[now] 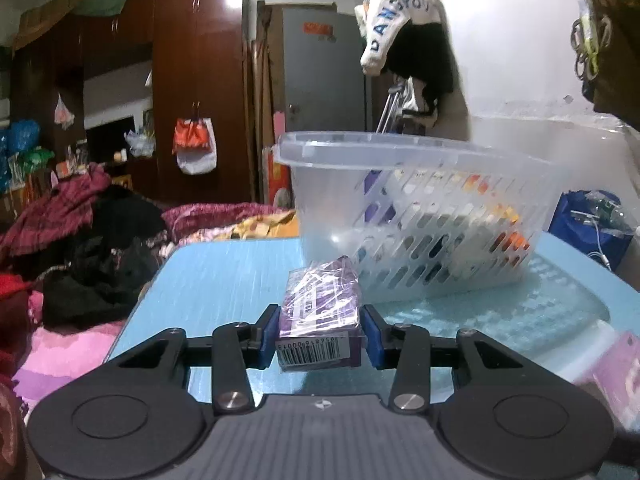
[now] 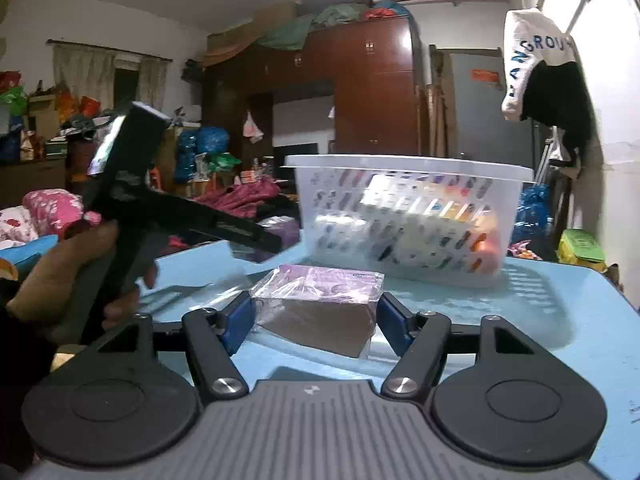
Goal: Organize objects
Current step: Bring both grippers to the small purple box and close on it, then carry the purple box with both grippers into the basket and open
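My left gripper (image 1: pixel 320 336) is shut on a purple box wrapped in clear plastic (image 1: pixel 320 312), barcode end toward the camera, held just above the light blue table (image 1: pixel 224 276). My right gripper (image 2: pixel 316 316) is shut on a second purple plastic-wrapped box (image 2: pixel 320 300), broadside between the blue pads. A clear slotted plastic basket (image 1: pixel 416 216) stands behind both boxes and holds several coloured packets; it also shows in the right wrist view (image 2: pixel 404 216). The left gripper's body and the hand holding it (image 2: pixel 132 216) show at the left of the right wrist view.
A pile of clothes (image 1: pixel 80 248) lies left of the table. A blue bag (image 1: pixel 588 224) sits right of the basket. A wardrobe (image 1: pixel 160 92) and a door stand at the back. A pink-purple thing (image 1: pixel 624 376) lies at the table's right edge.
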`<state>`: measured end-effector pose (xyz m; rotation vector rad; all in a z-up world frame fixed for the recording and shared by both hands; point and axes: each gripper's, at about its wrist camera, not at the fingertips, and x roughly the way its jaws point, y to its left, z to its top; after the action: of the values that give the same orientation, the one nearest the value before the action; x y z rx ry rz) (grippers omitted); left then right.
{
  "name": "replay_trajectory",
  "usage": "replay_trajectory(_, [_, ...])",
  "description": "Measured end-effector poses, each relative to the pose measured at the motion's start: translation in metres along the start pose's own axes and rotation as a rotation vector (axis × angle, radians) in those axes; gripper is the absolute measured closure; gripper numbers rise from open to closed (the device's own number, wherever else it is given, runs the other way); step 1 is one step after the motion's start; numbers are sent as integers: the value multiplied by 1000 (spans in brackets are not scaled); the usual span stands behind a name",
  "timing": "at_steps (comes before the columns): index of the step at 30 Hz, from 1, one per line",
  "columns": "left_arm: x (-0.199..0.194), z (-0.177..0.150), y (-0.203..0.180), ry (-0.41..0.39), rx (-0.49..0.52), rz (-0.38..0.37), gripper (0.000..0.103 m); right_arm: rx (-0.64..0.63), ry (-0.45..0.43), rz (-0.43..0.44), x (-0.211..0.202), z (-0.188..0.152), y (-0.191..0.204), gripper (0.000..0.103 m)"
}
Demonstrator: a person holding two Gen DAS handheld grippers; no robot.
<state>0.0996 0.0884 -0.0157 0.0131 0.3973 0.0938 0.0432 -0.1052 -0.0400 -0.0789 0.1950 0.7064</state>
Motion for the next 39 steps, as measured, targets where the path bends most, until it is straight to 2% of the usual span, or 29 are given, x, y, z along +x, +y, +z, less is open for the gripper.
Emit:
replay_trajectory(7, [-10,0,-2,-77,4,-6,57,17,-19,-20,0,2,-18,35])
replay_trajectory(11, [-29,7,-7,-120,16,-45,57,5,-70,-41,-8,15,-27,35])
replay_trajectory(15, [-48,43,-12,-161,18,-103,57,-26,-132,-74,-11,55,-43,35])
replay_trajectory(18, [-46,82,-14,-166,4,-139,57,-25,-152,-89,1,96,-62,35])
replay_trajectory(21, [-27,120,-16,-141,-3,-108,57,-9,-148,-108,25,133,-80,35])
replay_trajectory(24, [8,146,-19,-59,-8,-78,57,29,-83,-138,60,158,-99,36])
replay_trajectory(26, [32,154,-17,1,-23,-59,57,67,-7,-152,87,165,-112,35])
replay_trajectory(29, [61,155,-13,95,-38,-46,57,114,92,-161,114,158,-127,35])
replay_trajectory(32, [80,148,-8,157,-50,-50,57,130,144,-184,129,150,-132,35])
replay_trajectory(37, [86,135,-11,165,-30,-33,56,134,192,-169,134,143,-134,35])
replay_trajectory(39, [85,134,-16,152,-10,-3,56,134,202,-173,136,143,-137,35])
